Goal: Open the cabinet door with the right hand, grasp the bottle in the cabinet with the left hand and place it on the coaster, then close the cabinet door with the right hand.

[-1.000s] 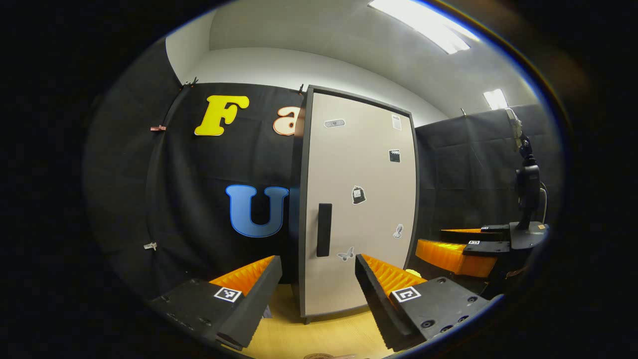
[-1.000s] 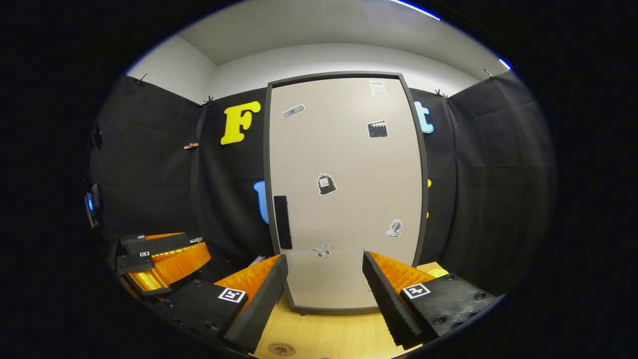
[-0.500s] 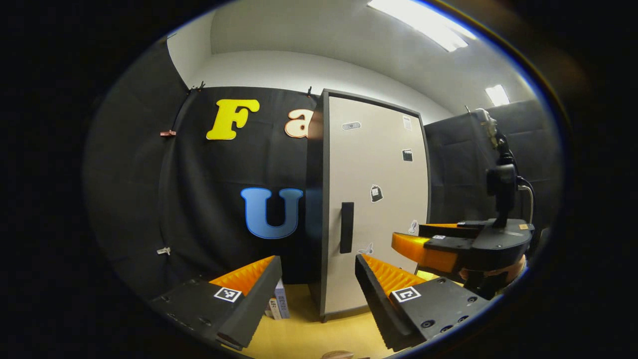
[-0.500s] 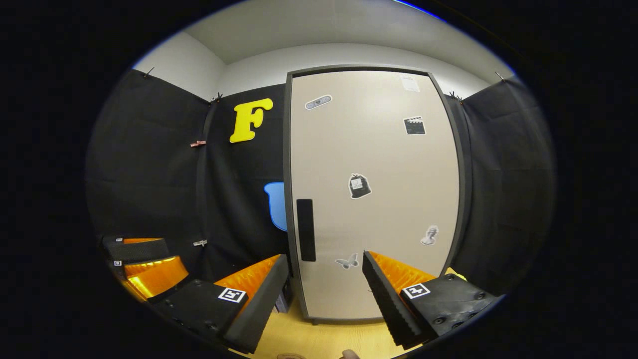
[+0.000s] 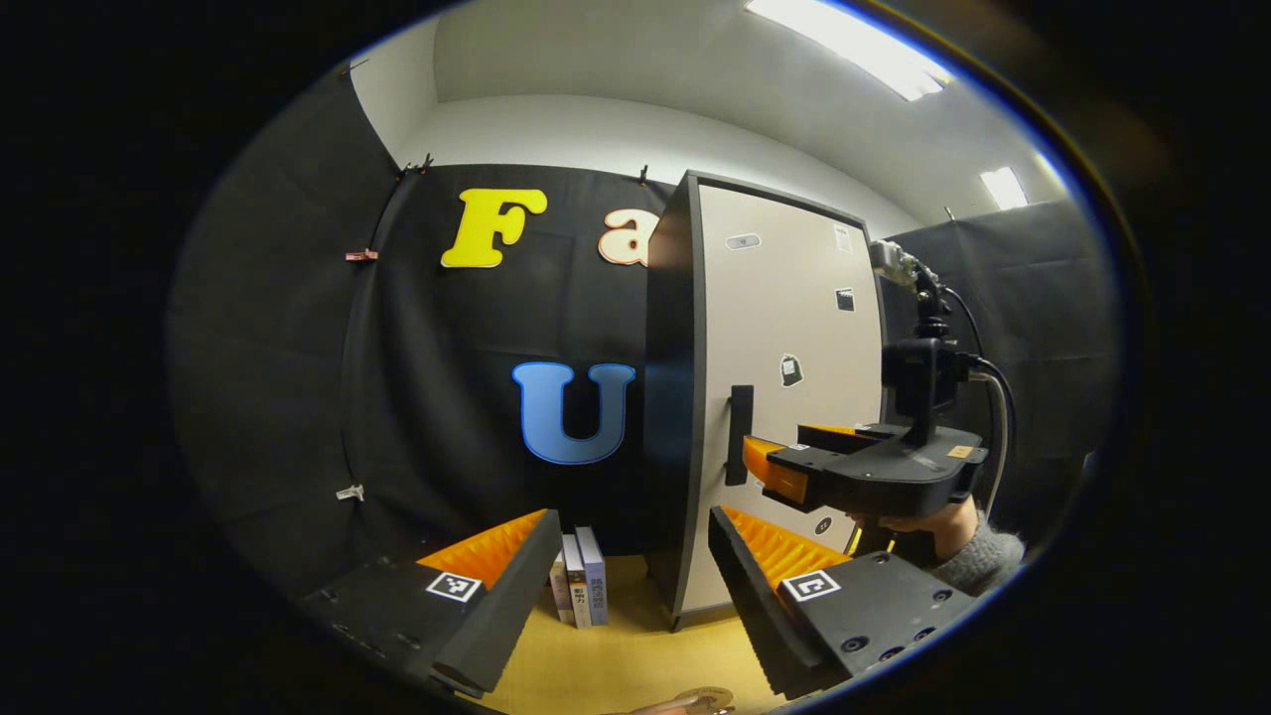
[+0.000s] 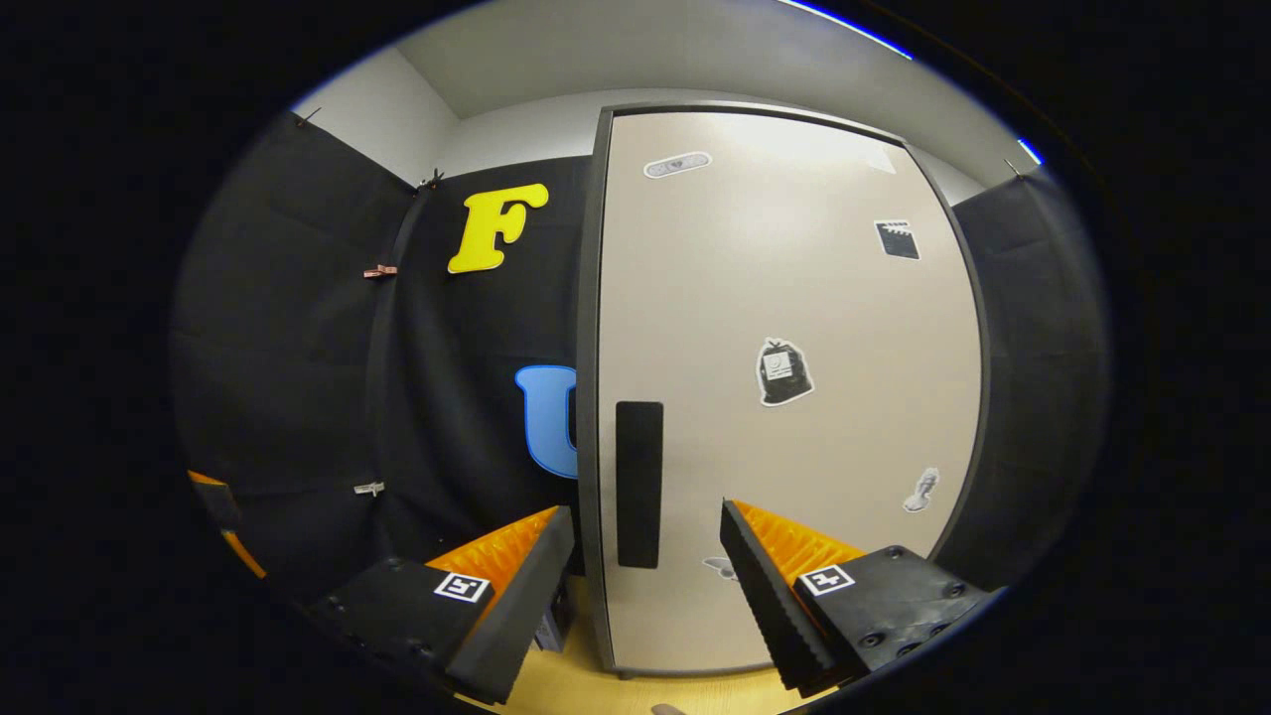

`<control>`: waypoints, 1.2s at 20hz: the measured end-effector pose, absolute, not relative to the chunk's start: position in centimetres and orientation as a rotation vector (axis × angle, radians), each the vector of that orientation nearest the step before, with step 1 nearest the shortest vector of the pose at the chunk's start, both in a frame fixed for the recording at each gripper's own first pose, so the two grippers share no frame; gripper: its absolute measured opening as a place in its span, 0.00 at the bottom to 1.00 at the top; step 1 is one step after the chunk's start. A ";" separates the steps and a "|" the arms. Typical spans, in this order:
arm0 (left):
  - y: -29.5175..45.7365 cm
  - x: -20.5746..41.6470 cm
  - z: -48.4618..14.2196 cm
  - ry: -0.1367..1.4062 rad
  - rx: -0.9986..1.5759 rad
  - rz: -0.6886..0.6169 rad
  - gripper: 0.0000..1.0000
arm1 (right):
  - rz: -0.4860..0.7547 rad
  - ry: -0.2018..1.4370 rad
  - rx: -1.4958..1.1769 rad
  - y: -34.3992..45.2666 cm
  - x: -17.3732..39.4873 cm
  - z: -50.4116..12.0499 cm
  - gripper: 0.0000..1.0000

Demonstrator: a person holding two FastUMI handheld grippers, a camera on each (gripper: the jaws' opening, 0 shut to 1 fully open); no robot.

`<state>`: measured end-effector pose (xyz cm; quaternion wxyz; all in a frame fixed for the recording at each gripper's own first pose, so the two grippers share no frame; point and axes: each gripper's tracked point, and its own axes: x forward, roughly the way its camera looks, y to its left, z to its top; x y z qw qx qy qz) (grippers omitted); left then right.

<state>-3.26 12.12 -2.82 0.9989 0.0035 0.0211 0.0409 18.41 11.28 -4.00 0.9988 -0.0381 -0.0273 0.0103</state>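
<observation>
The cabinet stands on the wooden table with its beige door (image 6: 794,298) closed, and whatever is inside is hidden. Its dark vertical handle (image 6: 638,484) sits at the door's left edge, straight ahead of my right gripper (image 6: 645,586), which is open, empty and just short of it. In the left gripper view the cabinet door (image 5: 794,318) is seen at an angle, with the right gripper (image 5: 779,449) reaching close to the handle (image 5: 738,435), held by a hand (image 5: 928,524). My left gripper (image 5: 635,596) is open and empty, well back from the cabinet. A round coaster (image 5: 705,698) lies at the bottom edge.
A few books (image 5: 579,589) stand upright on the table (image 5: 626,655) just left of the cabinet. Black cloth walls close in the booth behind and on both sides. An edge of the left gripper (image 6: 226,521) shows at the far left of the right gripper view.
My right gripper has moved forward to the door handle, which now looms larger. The left gripper has swung left of the cabinet, bringing its side and the books into view. Door still closed.
</observation>
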 end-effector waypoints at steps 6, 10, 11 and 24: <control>15.0 -3.4 -4.0 0.068 -0.008 0.127 0.94 | -0.040 -0.090 -0.078 11.2 22.5 -4.1 0.96; 16.8 -3.5 -4.5 0.079 -0.034 0.160 0.94 | -0.076 -0.077 -0.071 10.6 24.2 -4.7 0.83; 17.2 -3.5 -4.6 0.079 -0.040 0.165 0.94 | -0.084 -0.073 -0.076 10.5 24.5 -4.8 0.80; 17.8 -4.5 -4.4 0.080 -0.040 0.165 0.94 | -0.060 -0.031 -0.098 10.8 23.5 -5.4 0.16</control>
